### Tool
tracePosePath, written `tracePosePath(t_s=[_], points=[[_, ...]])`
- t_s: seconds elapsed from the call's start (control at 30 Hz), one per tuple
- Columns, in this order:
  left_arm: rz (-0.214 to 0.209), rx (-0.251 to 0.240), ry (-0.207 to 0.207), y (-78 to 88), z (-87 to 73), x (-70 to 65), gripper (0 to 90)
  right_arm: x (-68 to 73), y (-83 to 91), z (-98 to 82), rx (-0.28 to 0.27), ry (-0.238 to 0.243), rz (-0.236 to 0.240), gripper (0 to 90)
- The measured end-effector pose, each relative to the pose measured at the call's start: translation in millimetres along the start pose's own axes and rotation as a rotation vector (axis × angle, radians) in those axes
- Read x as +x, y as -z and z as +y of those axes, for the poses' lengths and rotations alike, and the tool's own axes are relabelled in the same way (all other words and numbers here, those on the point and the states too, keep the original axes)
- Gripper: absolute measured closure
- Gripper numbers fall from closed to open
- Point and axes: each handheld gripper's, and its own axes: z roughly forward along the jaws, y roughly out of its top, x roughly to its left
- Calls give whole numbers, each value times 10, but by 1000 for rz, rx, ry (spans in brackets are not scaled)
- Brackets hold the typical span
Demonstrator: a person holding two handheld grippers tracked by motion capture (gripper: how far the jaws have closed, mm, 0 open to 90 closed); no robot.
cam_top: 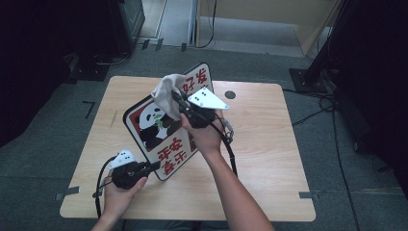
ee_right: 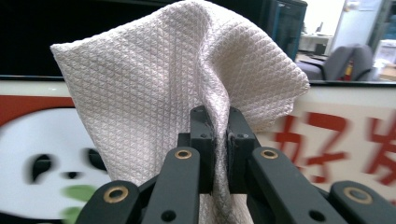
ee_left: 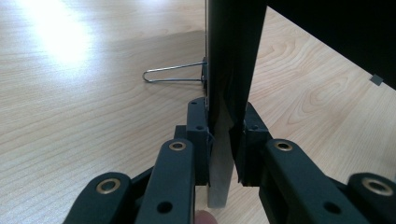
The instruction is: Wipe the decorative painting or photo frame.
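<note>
The panda sign (cam_top: 166, 126) bears red Chinese characters: "好" and "发" read above the panda picture, with more below it, upside down and unclear.

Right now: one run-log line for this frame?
left gripper: shut on sign edge, upright | right gripper: shut on cloth, against sign face | table: wood

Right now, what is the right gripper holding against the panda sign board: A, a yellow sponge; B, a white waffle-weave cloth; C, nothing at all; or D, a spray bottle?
B: the right gripper has its black jaws pinched shut on a white waffle-weave cloth, held up in front of the panda sign board.
</note>
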Motion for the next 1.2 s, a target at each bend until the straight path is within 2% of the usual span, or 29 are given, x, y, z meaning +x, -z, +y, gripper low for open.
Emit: tracePosePath(t_s=[0.13,0.4,0.63,0.93,0.97,1.07,1.2], points=[[-3,0,0,-3,4,-6,795,-160,-29,4,5,-3,-35,850],[-7,1,0,-8,8,-9,795,-445,-74,7,2,-22,-74,849],[-4,1,-9,-12,4,-11,795,-681,-90,-24,5,-55,-140,849],[-6,-4,-11,-24,7,-17,794,-991,-144,-83,18,-123,-201,849],[-5,-2,-11,-26,8,-18,794,-1014,-149,-88,21,-138,-205,848],[-3,0,-12,-26,10,-15,795,-1041,-163,-89,24,-134,-211,849],[-4,-1,-12,-27,13,-9,795,-988,-137,-96,34,-129,-197,849]])
